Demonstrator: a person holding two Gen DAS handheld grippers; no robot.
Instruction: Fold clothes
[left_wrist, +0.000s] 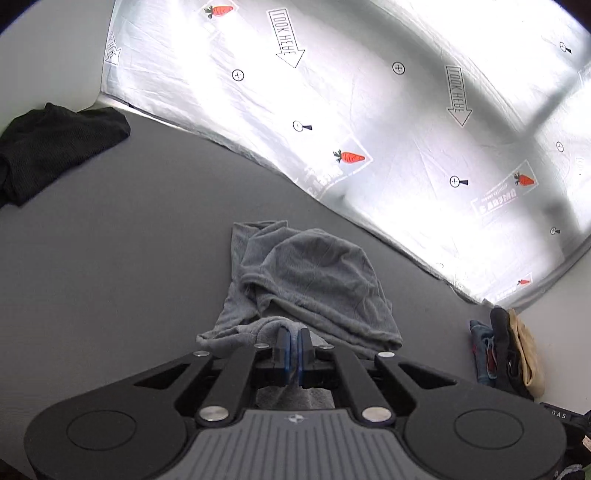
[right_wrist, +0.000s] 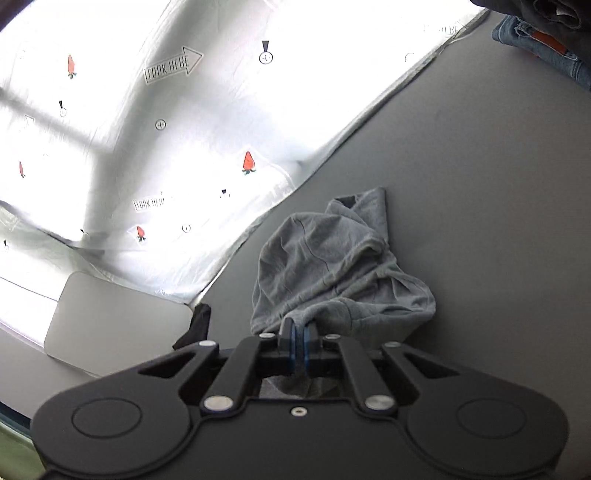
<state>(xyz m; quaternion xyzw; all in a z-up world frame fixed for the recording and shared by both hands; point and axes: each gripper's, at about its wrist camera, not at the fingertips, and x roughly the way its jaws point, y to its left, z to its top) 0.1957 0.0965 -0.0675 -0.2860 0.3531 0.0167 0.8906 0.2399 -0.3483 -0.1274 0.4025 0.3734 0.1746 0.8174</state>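
Observation:
A crumpled grey garment (left_wrist: 310, 280) lies bunched on the dark grey table (left_wrist: 129, 258). My left gripper (left_wrist: 294, 334) is shut on a fold of its near edge, and cloth shows between the blue pads and below them. In the right wrist view the same grey garment (right_wrist: 332, 266) hangs in a heap from my right gripper (right_wrist: 299, 326), which is shut on another part of its edge. Both grippers point downward at the table, with the cloth trailing away from them.
A black garment (left_wrist: 55, 147) lies at the table's far left. A pile of clothes (left_wrist: 506, 354) sits at the right edge, with jeans (right_wrist: 546, 48) among them. A bright printed curtain (left_wrist: 369, 92) backs the table. A grey flat board (right_wrist: 110, 321) lies beside it.

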